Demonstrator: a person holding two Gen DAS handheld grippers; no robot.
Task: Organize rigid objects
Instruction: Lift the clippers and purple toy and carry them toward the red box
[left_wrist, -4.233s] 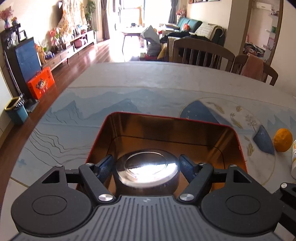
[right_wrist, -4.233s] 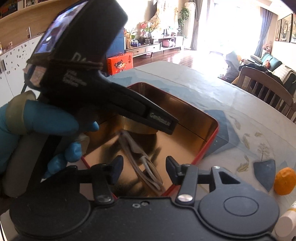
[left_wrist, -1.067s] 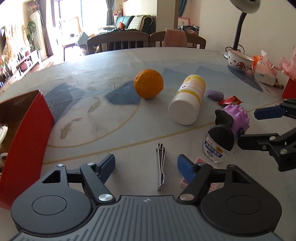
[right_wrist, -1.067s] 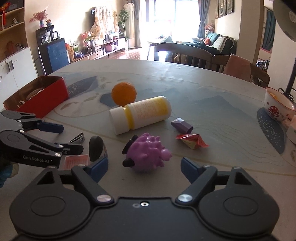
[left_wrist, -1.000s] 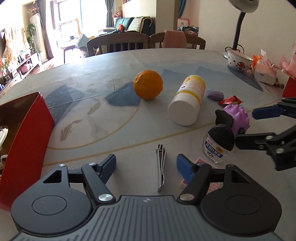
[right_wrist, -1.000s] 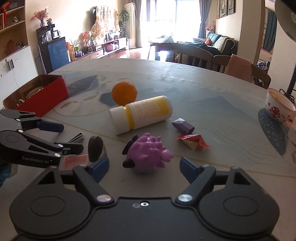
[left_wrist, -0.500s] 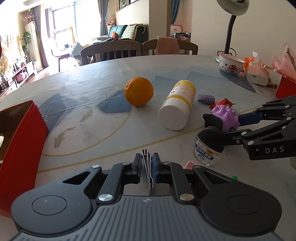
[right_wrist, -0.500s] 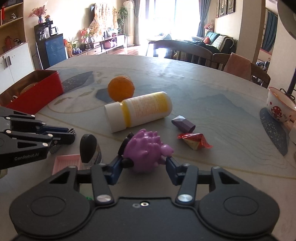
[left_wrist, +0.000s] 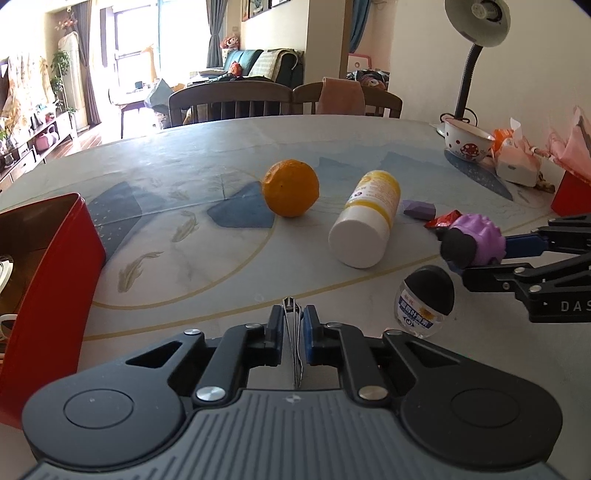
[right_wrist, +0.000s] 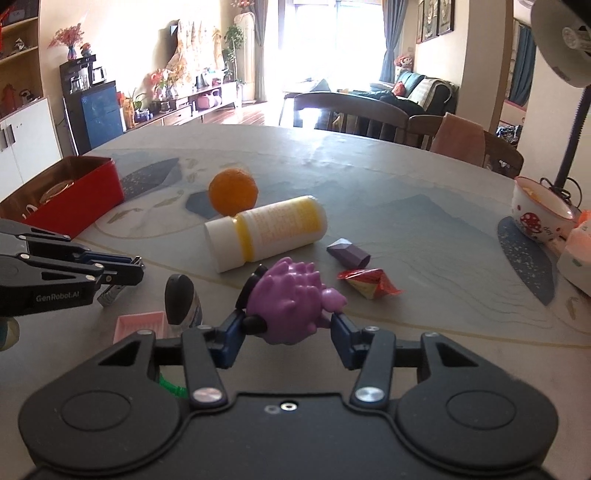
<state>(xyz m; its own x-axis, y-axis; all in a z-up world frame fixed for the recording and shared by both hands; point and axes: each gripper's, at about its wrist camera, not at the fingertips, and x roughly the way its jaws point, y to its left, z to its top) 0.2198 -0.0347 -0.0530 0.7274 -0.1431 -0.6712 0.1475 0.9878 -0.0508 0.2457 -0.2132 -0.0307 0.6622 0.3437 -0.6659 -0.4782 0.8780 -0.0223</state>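
My left gripper (left_wrist: 293, 325) is shut on a silver nail clipper (left_wrist: 293, 332) and holds it just above the table; it also shows in the right wrist view (right_wrist: 122, 271). My right gripper (right_wrist: 286, 326) is shut on a purple spiky toy (right_wrist: 290, 301), which also shows in the left wrist view (left_wrist: 480, 242). The red tin box (left_wrist: 55, 258) with a gold inside stands at the left and holds a few items; it also shows in the right wrist view (right_wrist: 79, 197).
On the table lie an orange (left_wrist: 290, 187), a white and yellow bottle (left_wrist: 365, 232), a small black-capped bottle (left_wrist: 424, 301), a purple block (right_wrist: 349, 253), a red wrapper (right_wrist: 369, 282) and a pink card (right_wrist: 138, 325). A mushroom bowl (right_wrist: 541, 212) and lamp stand far right.
Both grippers closed: the left on the nail clipper, the right on the purple toy. Both have since lifted slightly. Earlier the left gripper set a round metal item in the red box.
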